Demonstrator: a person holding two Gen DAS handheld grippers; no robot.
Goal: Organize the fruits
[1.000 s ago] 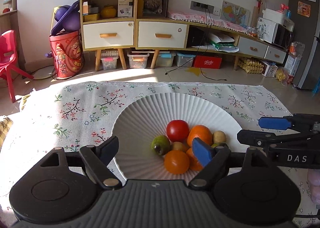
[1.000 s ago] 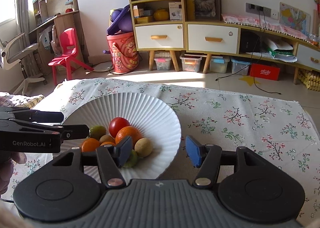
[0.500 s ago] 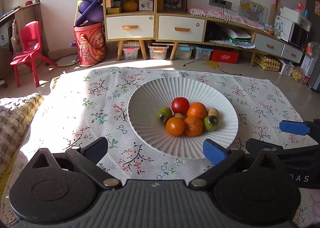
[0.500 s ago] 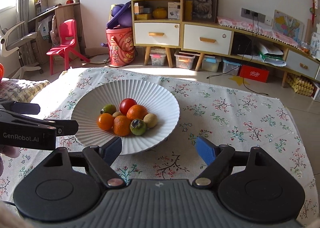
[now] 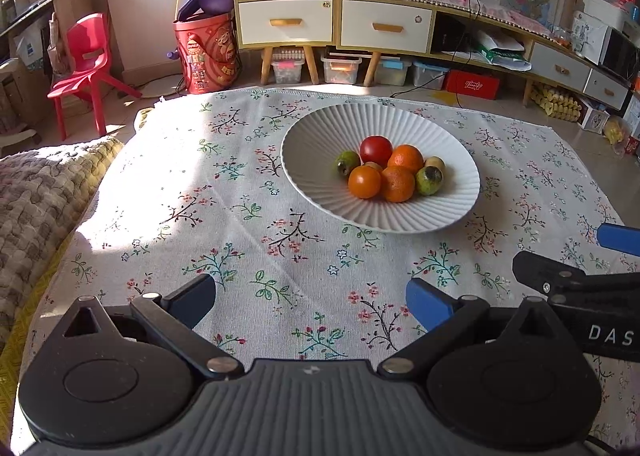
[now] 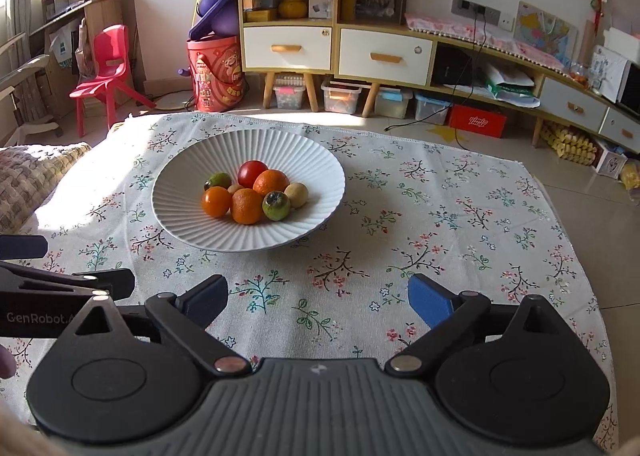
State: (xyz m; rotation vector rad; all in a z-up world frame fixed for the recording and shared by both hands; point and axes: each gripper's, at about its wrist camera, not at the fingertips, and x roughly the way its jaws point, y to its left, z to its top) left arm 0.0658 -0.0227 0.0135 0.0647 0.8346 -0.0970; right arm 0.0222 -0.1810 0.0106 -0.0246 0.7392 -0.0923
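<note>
Left wrist view: left tongs (image 5: 310,302) spread wide, nothing between the pads, hovering over the flowered cloth (image 5: 224,192) on the bench, well short of the ribbed white bowl (image 5: 320,192). Bowl sits far and right of centre; all fruit is heaped in its middle. Red tomato (image 5: 376,150) at the far side, three oranges (image 5: 398,184) around it, a green fruit (image 5: 347,163) on the left, a second green one (image 5: 429,181) on the right, a pale tan fruit (image 5: 435,164) behind that. Right tongs (image 5: 576,260) enter at the right edge, seen side-on. Right wrist view: right tongs (image 6: 318,298) likewise wide and empty, near side of the bench; bowl (image 6: 188,224) lies far and left, the same pile touching piece to piece, with a small brown fruit (image 6: 235,189) half buried among the oranges (image 6: 246,206). Left tongs (image 6: 80,280) show at the left edge. Handling judgement: fruit looks light and round, so prone to roll and to slip from flat pads. Tomato (image 6: 252,173) probably soft-skinned, wants a gentle squeeze across its widest part; oranges firmer, rind should give better grip, take across the equator. Pulling one piece may shift its neighbours. Bowl looks ceramic, rigid and breakable; avoid knocking the rim.
</note>
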